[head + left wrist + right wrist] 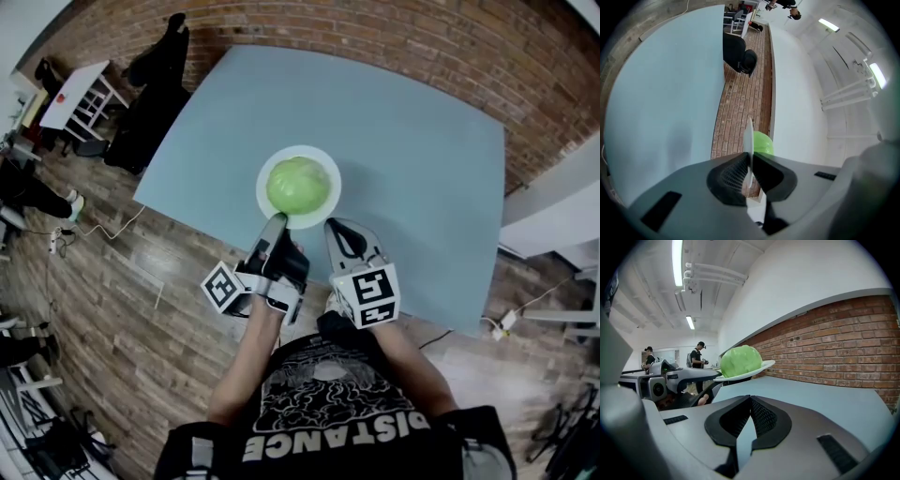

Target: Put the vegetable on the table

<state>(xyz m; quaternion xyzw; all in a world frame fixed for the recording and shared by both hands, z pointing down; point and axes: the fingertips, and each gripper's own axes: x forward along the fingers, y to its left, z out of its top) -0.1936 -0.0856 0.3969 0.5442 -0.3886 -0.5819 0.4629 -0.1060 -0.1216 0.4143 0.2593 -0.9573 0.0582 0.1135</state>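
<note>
A round green cabbage point(298, 184) lies on a white plate point(272, 169) near the front edge of the light blue table point(412, 159). My left gripper point(275, 223) is shut on the plate's near rim; in the left gripper view the plate point(749, 136) stands edge-on between the jaws, with the cabbage point(764, 143) behind it. In the right gripper view the plate point(761, 366) and cabbage point(739, 361) hang a little above the tabletop, held from the left. My right gripper point(339, 230) is just right of the plate, shut and empty point(750, 401).
A brick wall point(394, 33) runs behind the table. A white shelf cart point(80, 94) and dark chairs point(150, 103) stand at the left on the wooden floor point(141, 281), with cables. Two people point(697, 355) stand far off.
</note>
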